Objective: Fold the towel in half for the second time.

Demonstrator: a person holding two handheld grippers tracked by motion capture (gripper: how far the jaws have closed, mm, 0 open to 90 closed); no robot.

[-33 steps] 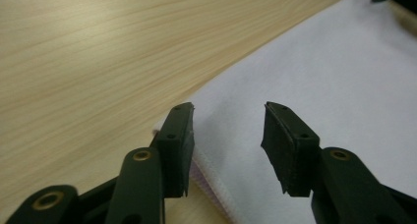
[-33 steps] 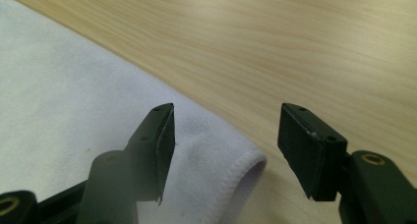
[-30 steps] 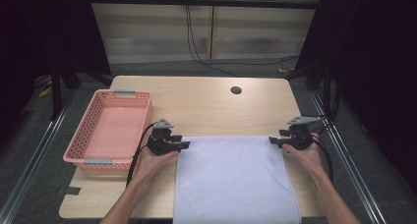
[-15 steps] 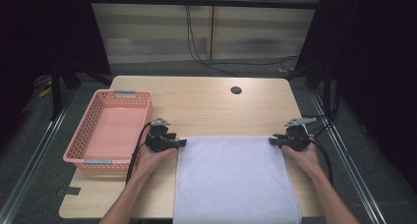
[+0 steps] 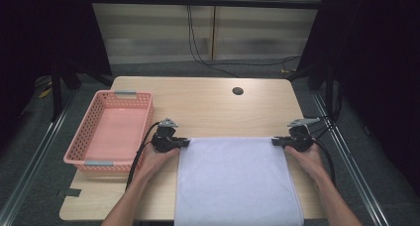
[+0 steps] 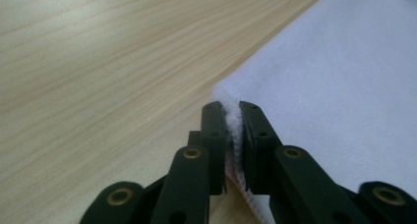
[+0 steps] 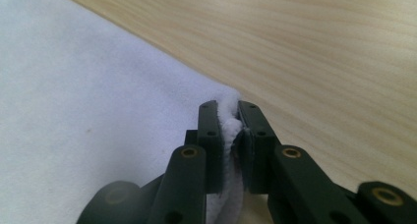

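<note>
Where it lies flat, the white towel (image 5: 233, 179) looks smooth.

Bare forearms, no sleeves. Each hand carries a black claw: the left claw (image 5: 184, 143) and right claw (image 5: 275, 141) wear grey three-cornered top plates and trail black cables. Close up, matte black linkages show brass-coloured pivot pins and small screws.

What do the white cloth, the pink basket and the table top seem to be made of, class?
White cloth: probably soft terry or microfibre, with a fuzzy nap at the pinched corner and a matt look.
Pink basket: likely moulded plastic, its walls perforated with a regular grid of holes.
Table top: light wood or wood-look laminate, with visible grain lines.
</note>
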